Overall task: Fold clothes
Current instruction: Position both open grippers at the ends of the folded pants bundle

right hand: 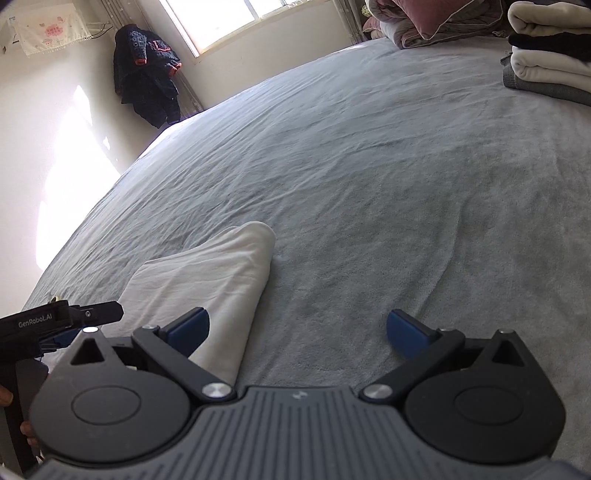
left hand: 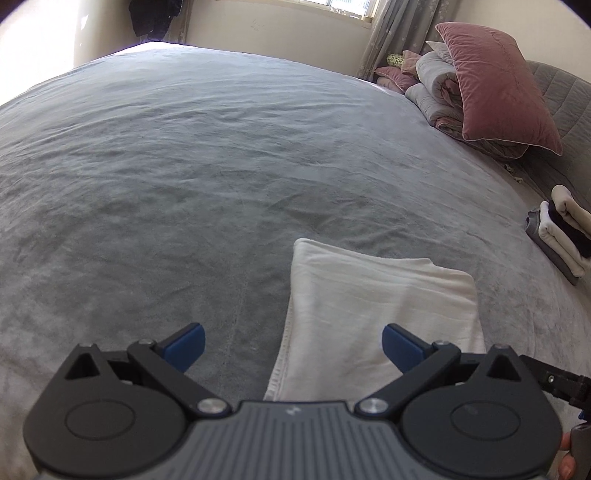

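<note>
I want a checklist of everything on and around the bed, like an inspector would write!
Surface: grey bedspread, wrinkled.
Job's things: white folded garment lying flat near both tools; stack of folded clothes further along the bed.
Clutter: pink pillow leaning on a rolled quilt at the headboard end.
Grippers: left tool open, holding nothing; right tool open, holding nothing, its left finger over the garment's edge.
Cables: nothing seen.
Surroundings: window, dark jacket hanging in the corner, sunlit wall.

A home bedroom: grey-sheeted bed, pink pillow, curtained window.
</note>
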### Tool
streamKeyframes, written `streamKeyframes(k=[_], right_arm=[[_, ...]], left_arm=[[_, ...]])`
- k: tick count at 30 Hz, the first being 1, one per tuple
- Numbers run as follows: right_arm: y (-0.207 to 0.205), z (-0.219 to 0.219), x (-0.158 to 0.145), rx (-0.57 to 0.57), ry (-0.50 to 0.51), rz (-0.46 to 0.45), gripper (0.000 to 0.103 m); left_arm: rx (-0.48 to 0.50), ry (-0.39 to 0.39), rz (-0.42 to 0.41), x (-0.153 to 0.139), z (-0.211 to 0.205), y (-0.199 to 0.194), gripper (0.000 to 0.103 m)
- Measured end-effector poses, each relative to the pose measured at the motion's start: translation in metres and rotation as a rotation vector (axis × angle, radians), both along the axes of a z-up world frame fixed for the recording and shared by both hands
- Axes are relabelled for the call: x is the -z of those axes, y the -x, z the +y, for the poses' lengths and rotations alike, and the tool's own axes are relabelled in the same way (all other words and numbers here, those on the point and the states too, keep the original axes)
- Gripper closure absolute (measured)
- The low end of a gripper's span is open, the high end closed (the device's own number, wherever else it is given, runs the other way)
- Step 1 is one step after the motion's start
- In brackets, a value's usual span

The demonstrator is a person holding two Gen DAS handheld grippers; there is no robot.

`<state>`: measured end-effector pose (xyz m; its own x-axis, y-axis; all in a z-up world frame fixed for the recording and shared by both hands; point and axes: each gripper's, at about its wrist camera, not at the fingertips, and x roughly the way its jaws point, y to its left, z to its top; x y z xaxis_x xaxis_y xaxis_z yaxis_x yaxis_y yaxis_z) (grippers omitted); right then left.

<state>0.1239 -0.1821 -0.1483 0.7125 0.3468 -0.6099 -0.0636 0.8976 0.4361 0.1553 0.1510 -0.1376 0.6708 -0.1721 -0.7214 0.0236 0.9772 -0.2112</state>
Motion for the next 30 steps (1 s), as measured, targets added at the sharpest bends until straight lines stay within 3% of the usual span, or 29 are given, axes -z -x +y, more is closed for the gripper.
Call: streamKeyframes(k=[10, 19, 23, 26, 29, 30], right_arm=[[-0.013, 0.017, 0.001, -0.026, 0.009, 0.006, 0.0], [-0.029, 0.034, 0.004, -0.059, 0.059, -0.006, 0.0], [-0.032, 0.036, 0.005, -0.061, 0.06, -0.03, 0.0], [-0.032, 0.03, 0.008, -0.057, 0.004, -0.055, 0.0], [-0.033, 0.022, 0.011, -0.056, -0.097, -0.061, 0.002], [-0.034, 0.019, 0.012, -0.06, -0.142, -0.059, 0.008]], left_arm=[[0.076, -0.051, -0.005, 0.008, -0.014, -0.011, 0.001], [0.136, -0.046, -0.023, 0.019, -0.009, -0.018, 0.001], [0.174, 0.012, -0.055, 0.023, 0.003, -0.018, 0.001], [0.205, 0.057, -0.082, 0.025, 0.01, -0.016, 0.003], [0.229, 0.13, -0.091, 0.026, 0.018, -0.017, 0.016], [0.23, 0.165, -0.085, 0.027, 0.021, -0.019, 0.021]])
